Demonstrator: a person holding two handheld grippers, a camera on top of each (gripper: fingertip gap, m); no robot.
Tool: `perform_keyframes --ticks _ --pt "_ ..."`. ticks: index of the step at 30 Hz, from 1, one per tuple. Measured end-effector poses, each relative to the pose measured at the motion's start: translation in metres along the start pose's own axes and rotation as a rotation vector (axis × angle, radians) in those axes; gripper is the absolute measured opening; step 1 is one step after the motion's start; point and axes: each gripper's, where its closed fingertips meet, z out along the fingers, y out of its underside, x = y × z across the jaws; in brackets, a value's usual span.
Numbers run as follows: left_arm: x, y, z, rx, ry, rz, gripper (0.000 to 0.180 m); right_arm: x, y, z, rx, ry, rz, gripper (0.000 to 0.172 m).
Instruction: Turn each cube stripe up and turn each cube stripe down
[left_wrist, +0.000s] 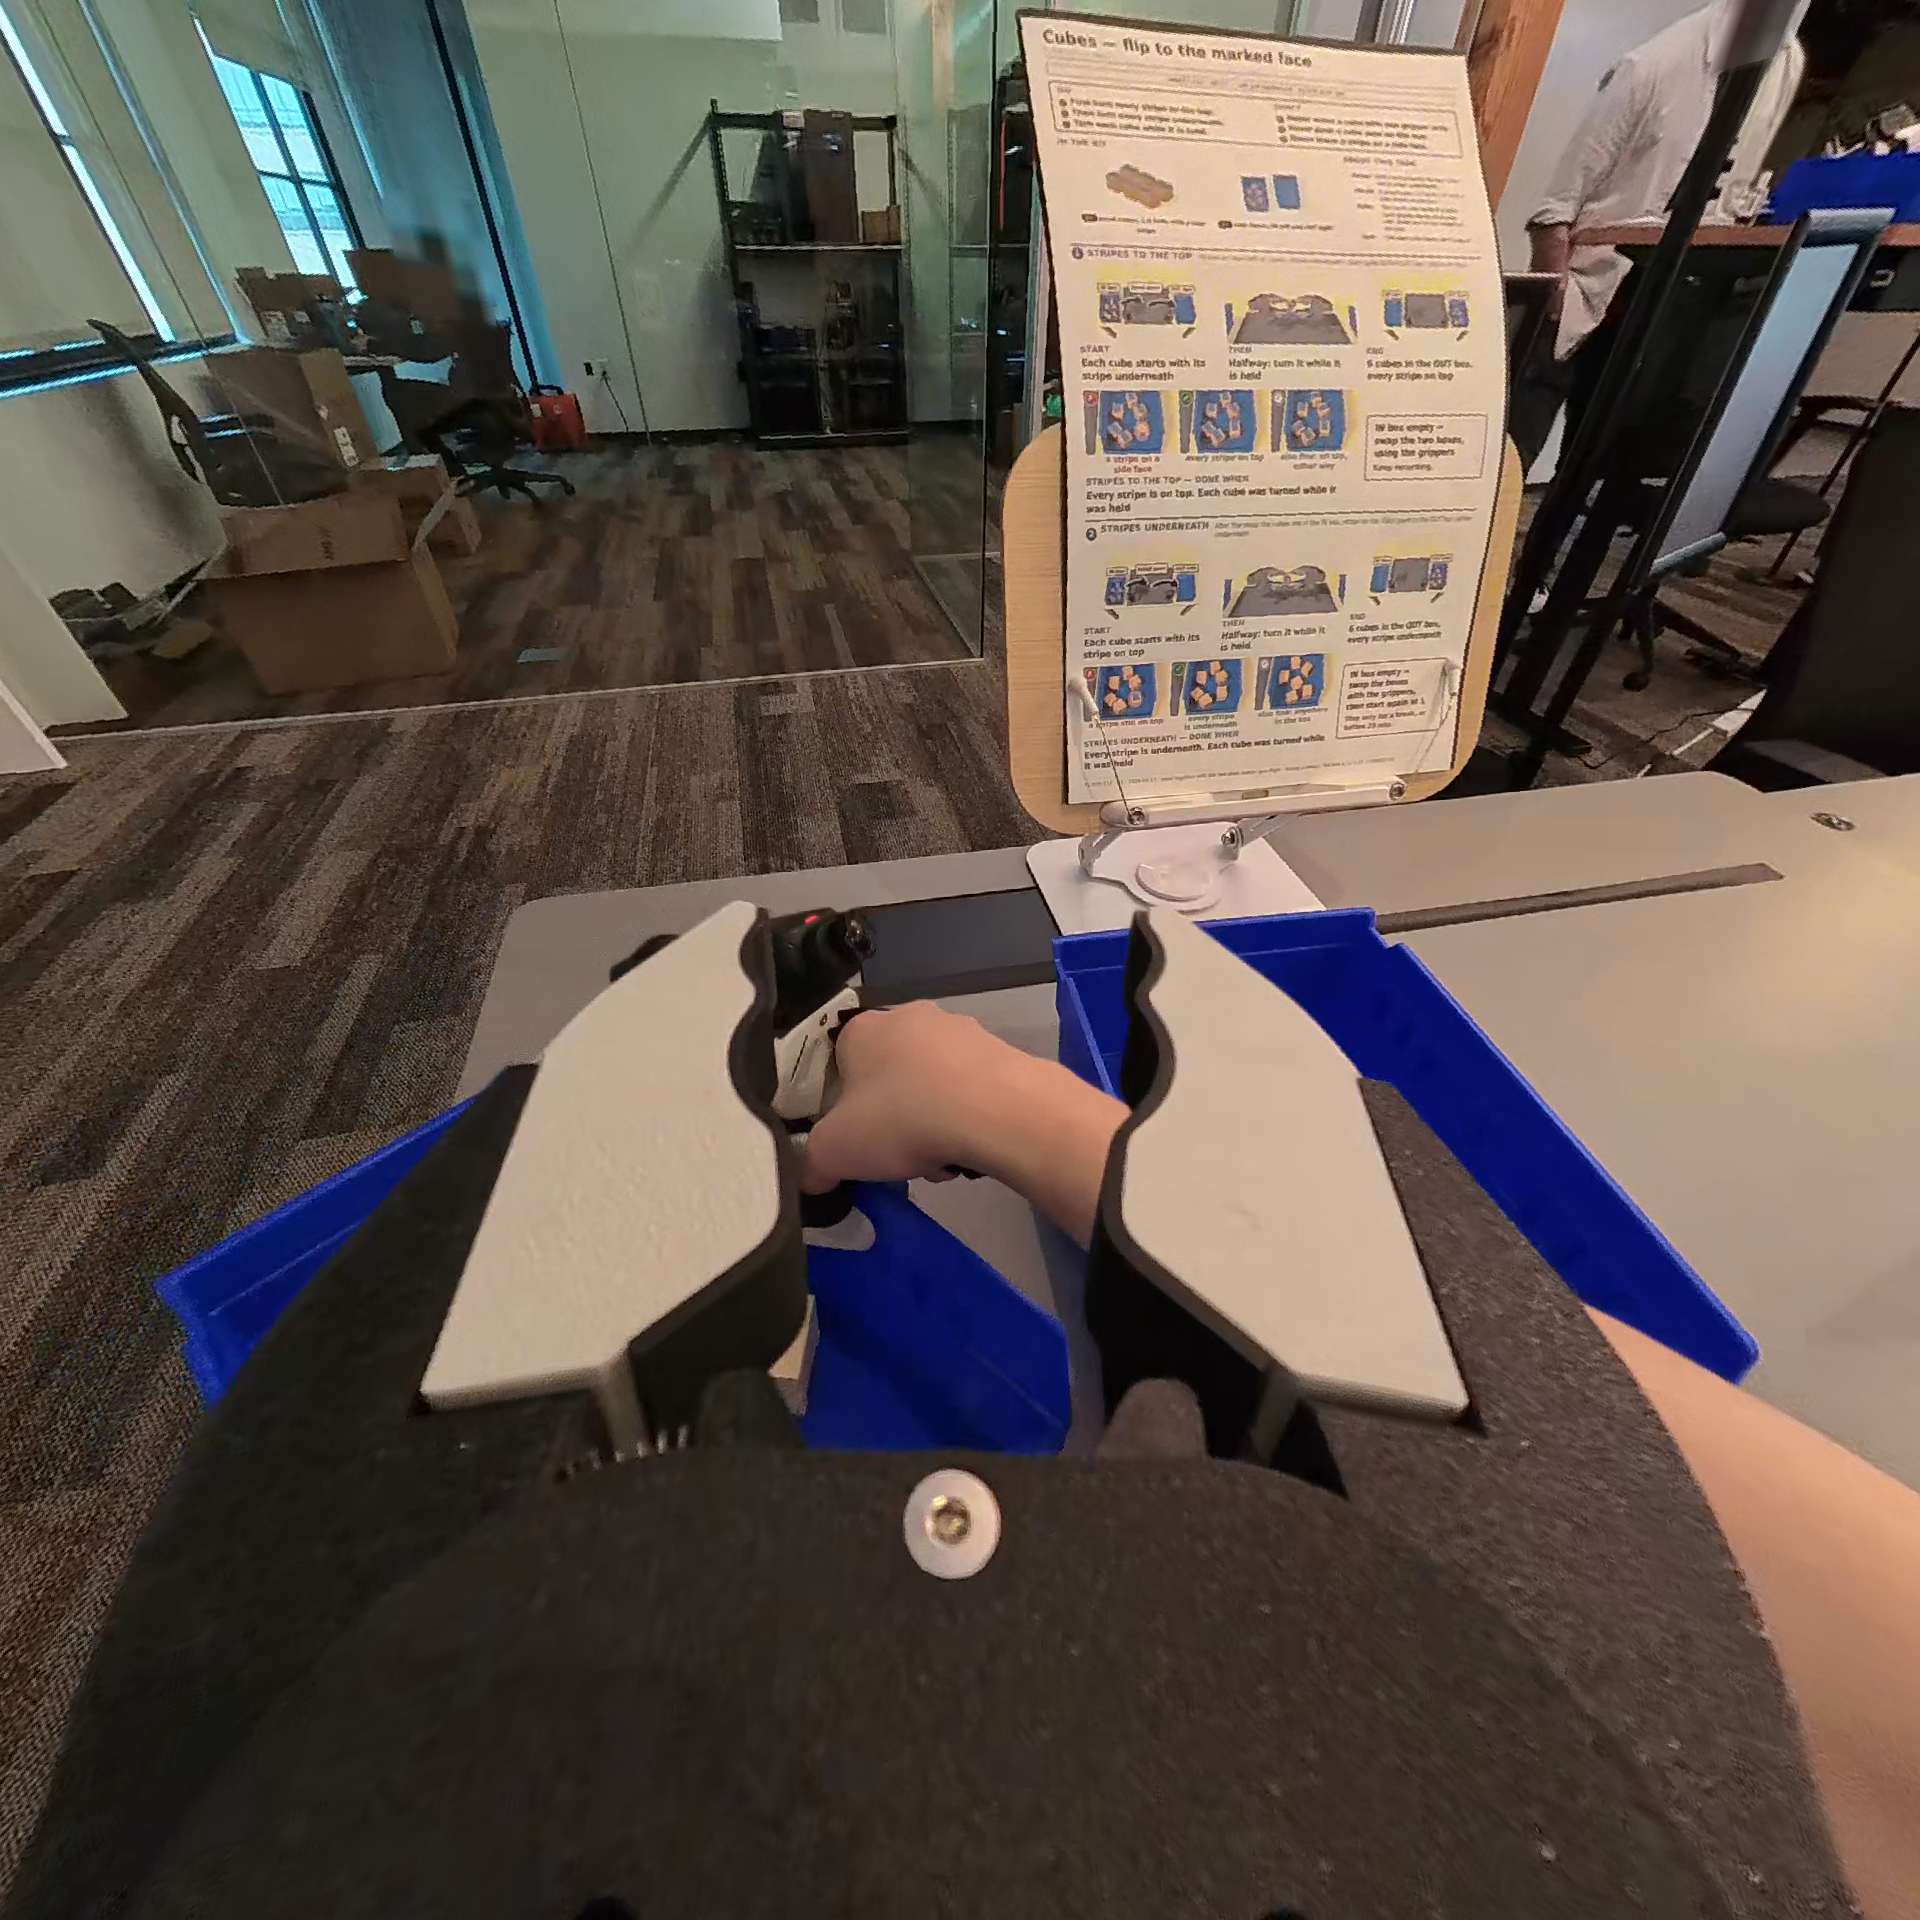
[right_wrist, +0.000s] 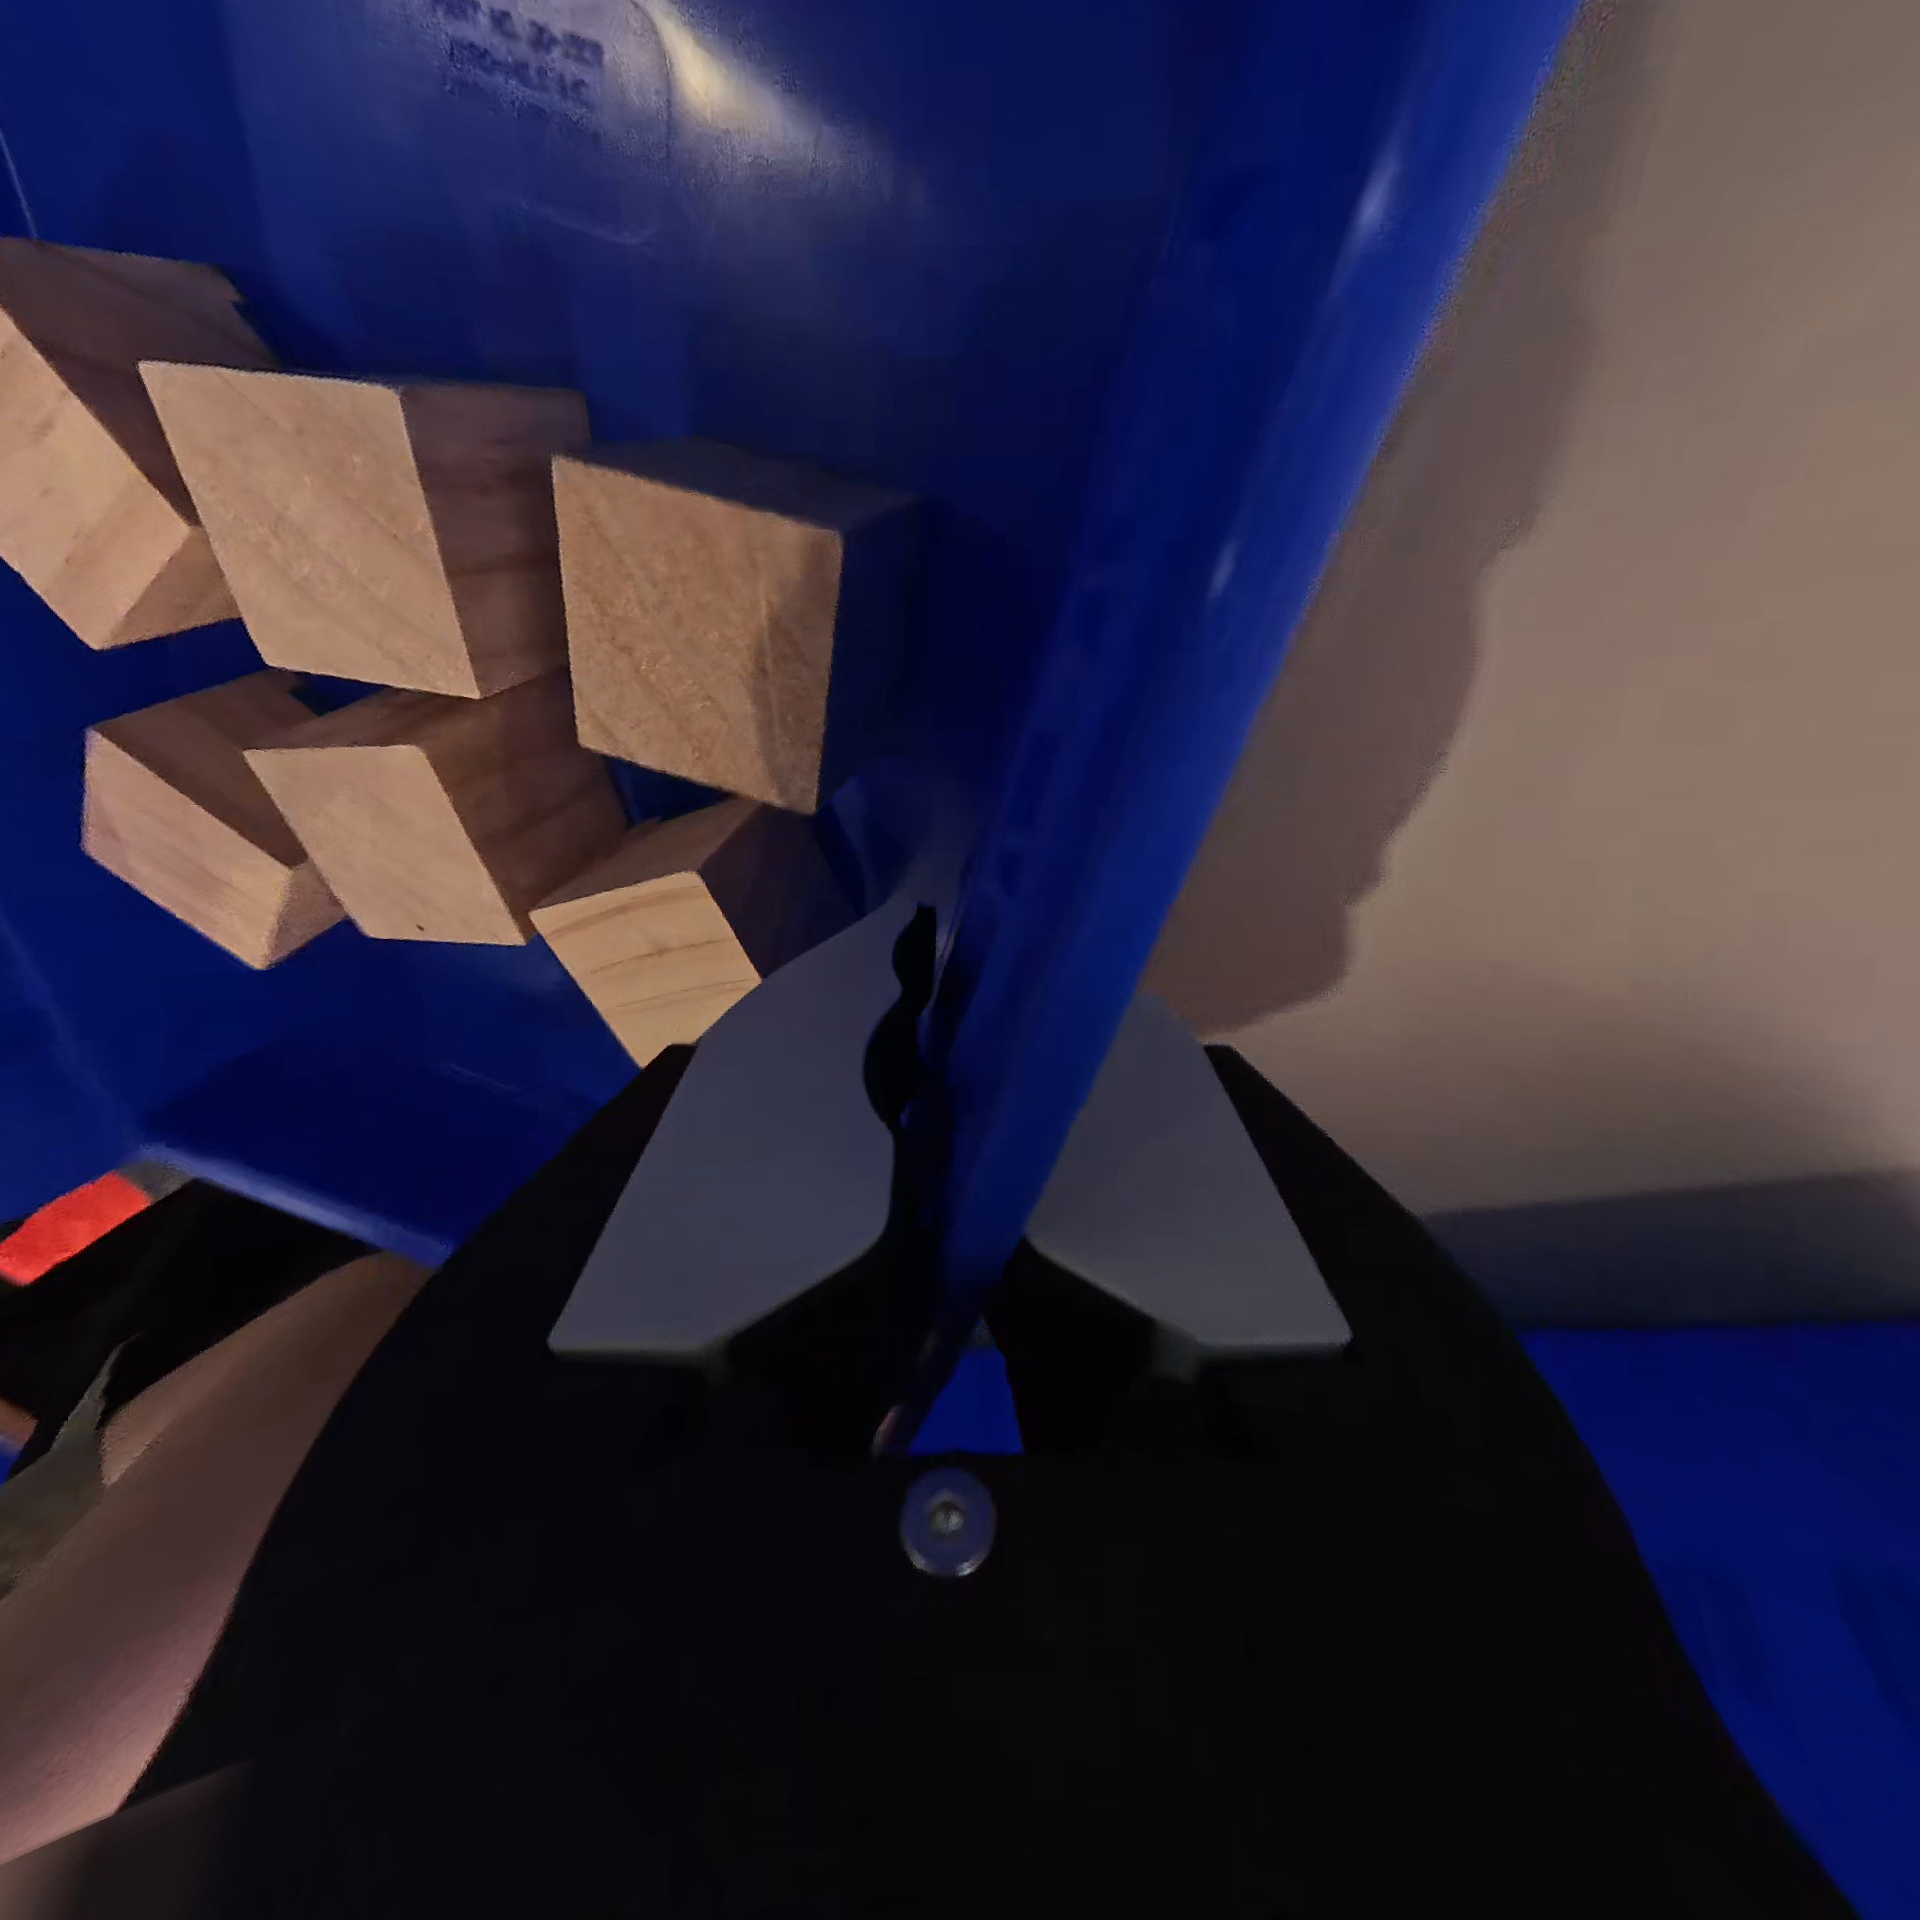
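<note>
Right gripper (right_wrist: 940, 1039) jaws clamped on blue bin (right_wrist: 1091, 623) wall, left gripper (left_wrist: 940, 1039) jaws wide, empty; risk: thin-wall grip slipping, bin dropping, wooden cubes (right_wrist: 696, 623) tumbling

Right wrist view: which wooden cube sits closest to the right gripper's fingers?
The lowest cube, pale with visible grain lines, right beside the left finger. The other five sit higher and further left in the blue bin.
</note>
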Motion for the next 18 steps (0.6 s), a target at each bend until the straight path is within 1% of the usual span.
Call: perform_keyframes --ticks 3,5,6,8,10,11,12,13,14,16,18 --pt "0.001 0.001 0.002 -0.006 0.002 0.003 0.065 0.006 -0.004 0.001 0.044 0.022 0.004 0.009" --pt "0.002 0.003 0.003 -0.016 0.001 0.011 0.065 0.008 -0.004 -0.003 0.059 0.054 -0.025 0.013" --pt "0.003 0.004 0.003 -0.026 0.002 0.016 0.066 0.009 -0.007 -0.009 0.096 0.073 -0.036 0.015" --pt "0.004 0.006 0.003 -0.037 0.003 0.025 0.069 0.012 -0.02 -0.04 0.265 0.12 -0.06 0.015" --pt "0.006 0.006 0.002 -0.043 0.008 0.03 0.069 0.012 -0.021 -0.089 0.484 0.203 -0.1 0.021" --pt "0.007 0.007 0.001 -0.044 0.011 0.033 0.069 0.012 -0.011 -0.111 0.56 0.263 -0.135 0.028" --pt "0.008 0.007 0.001 -0.046 0.014 0.035 0.069 0.016 0.008 -0.129 0.598 0.337 -0.169 0.032" --pt "0.009 0.007 0.0 -0.048 0.018 0.037 0.069 0.025 0.032 -0.143 0.607 0.427 -0.181 0.037" --pt "0.01 0.007 0.0 -0.05 0.022 0.038 0.069 0.041 0.059 -0.153 0.596 0.522 -0.169 0.048" --pt "0.011 0.008 0.0 -0.055 0.027 0.041 0.069 0.083 0.117 -0.17 0.575 0.681 -0.087 0.059" --pt "0.013 0.008 0.001 -0.059 0.03 0.043 0.069 0.132 0.179 -0.179 0.538 0.777 0.078 0.064"
